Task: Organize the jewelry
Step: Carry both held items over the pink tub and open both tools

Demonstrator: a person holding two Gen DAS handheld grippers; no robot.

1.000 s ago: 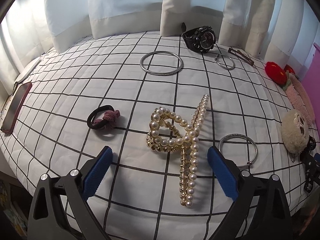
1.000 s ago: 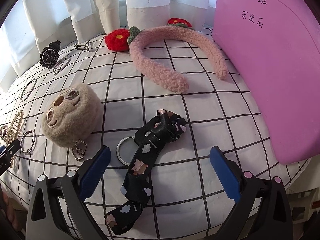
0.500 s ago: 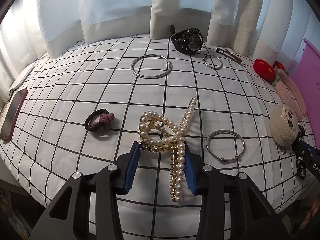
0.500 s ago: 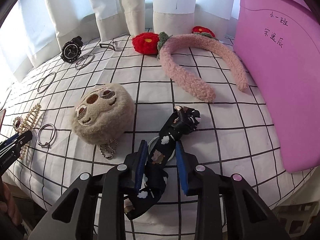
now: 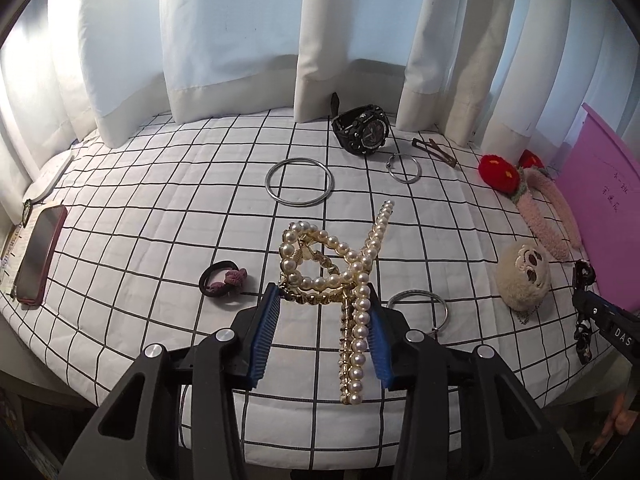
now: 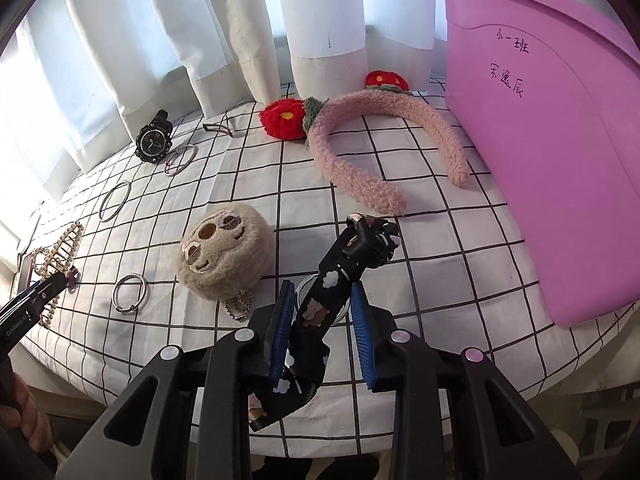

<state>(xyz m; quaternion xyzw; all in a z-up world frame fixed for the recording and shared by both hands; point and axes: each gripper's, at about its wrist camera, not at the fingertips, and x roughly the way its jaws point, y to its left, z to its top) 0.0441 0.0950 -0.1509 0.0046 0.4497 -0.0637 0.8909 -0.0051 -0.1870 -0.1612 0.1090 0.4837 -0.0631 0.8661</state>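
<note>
A gold hair claw set with pearls (image 5: 340,264) hangs just above the checked bedspread (image 5: 160,220), and my left gripper (image 5: 323,300) is shut on its hinge end. The clip's long pearl arm dangles between the blue pads. In the right wrist view, my right gripper (image 6: 321,296) is shut on a black cartoon-print strap (image 6: 340,276), whose knotted end sticks up forward and whose tail droops below the pads. A metal keyring (image 6: 304,284) on the strap shows behind it. The left gripper (image 6: 52,284) with the pearl clip (image 6: 60,248) appears at the far left.
A pink bin (image 6: 560,160) stands at the right. On the bedspread lie a pink plush headband (image 6: 360,176), a beige plush face (image 6: 224,252), a black watch (image 5: 362,130), a large bangle (image 5: 300,180), a hair tie (image 5: 222,280), smaller rings (image 5: 418,304) and a phone (image 5: 38,252). Curtains hang behind.
Both grippers went from wide open to shut, the left on the pearl clip and the right on the black strap. Both then rose, lifting their items off the bedspread.
</note>
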